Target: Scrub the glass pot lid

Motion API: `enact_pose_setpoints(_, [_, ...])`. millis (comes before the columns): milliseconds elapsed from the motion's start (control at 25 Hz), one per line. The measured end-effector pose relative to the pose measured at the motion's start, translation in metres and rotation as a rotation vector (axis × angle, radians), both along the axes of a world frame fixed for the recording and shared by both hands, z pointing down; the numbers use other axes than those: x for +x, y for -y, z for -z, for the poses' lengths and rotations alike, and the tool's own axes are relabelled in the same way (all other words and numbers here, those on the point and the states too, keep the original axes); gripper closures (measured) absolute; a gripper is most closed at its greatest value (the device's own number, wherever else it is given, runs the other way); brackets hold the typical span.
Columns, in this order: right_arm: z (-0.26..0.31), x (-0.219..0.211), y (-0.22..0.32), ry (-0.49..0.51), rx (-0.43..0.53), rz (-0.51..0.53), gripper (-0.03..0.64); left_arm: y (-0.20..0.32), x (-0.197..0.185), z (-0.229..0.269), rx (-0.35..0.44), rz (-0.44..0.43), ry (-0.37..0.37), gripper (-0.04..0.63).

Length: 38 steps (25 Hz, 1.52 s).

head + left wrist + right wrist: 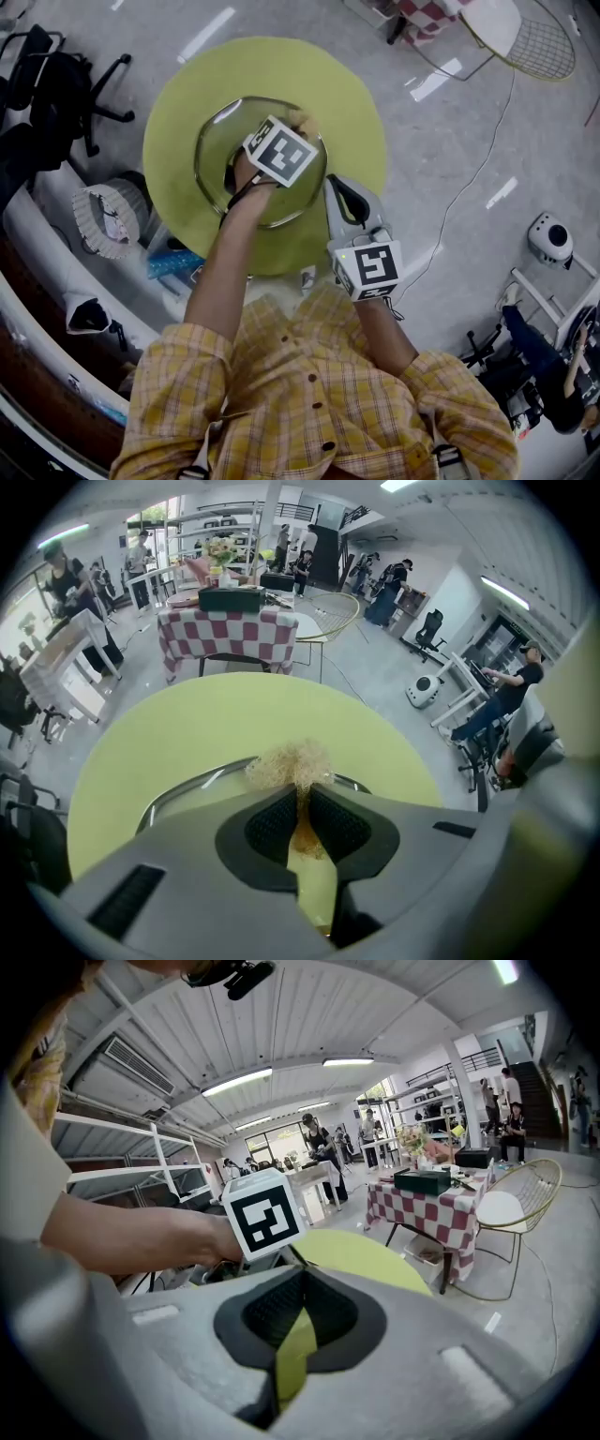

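One glass pot lid [217, 155] lies mid-table on one round yellow-green table [178, 103]. The left gripper [302, 794] clamps one beige wire scrubber [291, 764] over the lid's far side. The right gripper [298, 1283], jaws pressed together, sits at the lid's right rim.

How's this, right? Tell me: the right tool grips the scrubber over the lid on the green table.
Wrong tool: the left gripper view shows the left tool grips the scrubber over the lid on the green table.
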State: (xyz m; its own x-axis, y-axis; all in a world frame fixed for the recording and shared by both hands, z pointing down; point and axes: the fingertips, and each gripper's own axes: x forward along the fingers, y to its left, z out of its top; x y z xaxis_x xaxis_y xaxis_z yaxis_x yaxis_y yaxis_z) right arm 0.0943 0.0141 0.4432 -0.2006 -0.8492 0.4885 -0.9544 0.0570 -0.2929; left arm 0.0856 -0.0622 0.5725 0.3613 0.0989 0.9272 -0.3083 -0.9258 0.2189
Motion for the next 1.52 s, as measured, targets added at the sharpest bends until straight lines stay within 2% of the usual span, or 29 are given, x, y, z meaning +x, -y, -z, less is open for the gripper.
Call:
enact_pose_setpoints(80, [0.001, 0.002, -0.003, -0.001, 0.003, -0.007, 0.620, 0.002, 0.000, 0.004, 0.021, 0.000, 0.006, 0.548])
enact_pose_setpoints(360, [-0.002, 0.008, -0.015, -0.008, -0.014, -0.029, 0.620, -0.022, -0.002, 0.002, -0.018, 0.021, 0.017, 0.548])
enact_pose_setpoints(560, [-0.003, 0.015, -0.022, -0.008, -0.019, -0.044, 0.620, -0.055, 0.007, -0.008, -0.092, 0.004, -0.002, 0.548])
enact_pose_setpoints(760, [-0.003, 0.020, -0.029, -0.016, -0.019, -0.057, 0.620, -0.073, 0.009, -0.012, -0.101, -0.027, 0.037, 0.548])
enact_pose_setpoints(1000, [0.001, 0.025, -0.038, -0.022, -0.014, -0.067, 0.620, -0.087, 0.004, -0.007, -0.088, -0.006, 0.068, 0.548])
enact_pose_setpoints(1160, [0.000, 0.025, -0.043, -0.022, -0.014, -0.067, 0.620, -0.099, 0.003, -0.013, -0.113, 0.012, 0.034, 0.548])
enact_pose_setpoints(1520, [0.003, 0.016, -0.049, -0.024, -0.008, -0.052, 0.620, -0.118, -0.012, -0.013, -0.118, 0.039, 0.025, 0.548])
